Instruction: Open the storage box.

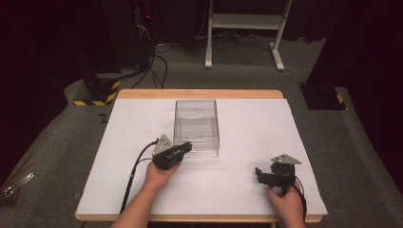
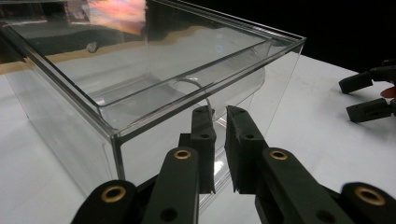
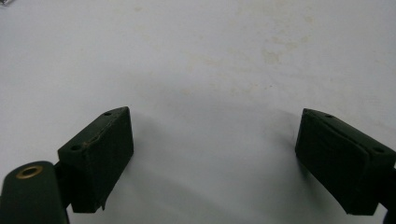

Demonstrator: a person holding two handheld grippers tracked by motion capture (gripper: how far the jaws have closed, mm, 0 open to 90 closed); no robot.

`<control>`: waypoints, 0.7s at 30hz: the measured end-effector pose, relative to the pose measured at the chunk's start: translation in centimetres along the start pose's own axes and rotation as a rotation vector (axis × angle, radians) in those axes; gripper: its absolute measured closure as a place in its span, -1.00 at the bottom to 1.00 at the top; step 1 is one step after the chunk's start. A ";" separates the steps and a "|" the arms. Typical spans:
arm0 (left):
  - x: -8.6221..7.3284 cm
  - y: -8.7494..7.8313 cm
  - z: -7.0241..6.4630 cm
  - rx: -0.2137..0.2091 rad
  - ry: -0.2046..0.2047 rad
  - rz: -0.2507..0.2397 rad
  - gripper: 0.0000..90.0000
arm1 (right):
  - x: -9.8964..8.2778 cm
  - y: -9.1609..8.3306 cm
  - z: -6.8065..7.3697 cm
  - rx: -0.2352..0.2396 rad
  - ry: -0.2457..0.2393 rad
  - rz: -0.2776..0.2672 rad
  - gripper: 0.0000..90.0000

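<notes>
Overhead light falls bright on the white worktop (image 1: 237, 190) while the room behind stays dark. Coloured glare streaks the clear box (image 2: 116, 11). Close fingers (image 3: 98, 154) blur softly, casting faint shadows.

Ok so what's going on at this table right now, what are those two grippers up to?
A person holds a gripper in each hand at a white table. The left gripper is up against the near side of a clear plastic box, its jaws nearly closed with a narrow gap between them, right at the box's front wall by a small curved notch. Whether they are pinching the wall is hard to tell. The right gripper sits off to the side over bare tabletop, jaws wide open, holding nothing.
</notes>
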State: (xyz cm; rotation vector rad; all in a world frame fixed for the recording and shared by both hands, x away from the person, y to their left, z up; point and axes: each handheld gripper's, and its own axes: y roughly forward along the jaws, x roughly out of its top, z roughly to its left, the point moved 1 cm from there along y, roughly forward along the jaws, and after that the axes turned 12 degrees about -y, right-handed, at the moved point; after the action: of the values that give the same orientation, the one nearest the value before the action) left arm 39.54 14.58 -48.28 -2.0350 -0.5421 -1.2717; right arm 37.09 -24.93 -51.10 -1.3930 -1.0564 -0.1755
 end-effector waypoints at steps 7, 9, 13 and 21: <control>0.1 0.0 0.0 -0.005 -0.015 -0.031 0.73 | 0.0 0.0 0.0 0.000 0.000 0.000 -0.74; 0.2 -0.1 -0.1 -0.006 -0.024 -0.050 0.68 | 0.0 0.0 0.0 0.000 0.000 0.000 -0.74; 0.3 0.1 0.2 -0.018 -0.044 -0.057 0.70 | 0.0 0.0 0.0 0.000 0.000 0.000 -0.74; 0.0 -0.1 0.6 -0.054 -0.058 -0.043 0.83 | 0.0 0.0 0.0 0.000 0.000 0.000 -0.74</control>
State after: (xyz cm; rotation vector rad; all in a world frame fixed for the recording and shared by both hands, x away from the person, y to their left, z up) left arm 39.85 15.14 -48.44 -2.1212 -0.5873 -1.2684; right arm 37.08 -24.93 -51.09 -1.3926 -1.0570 -0.1754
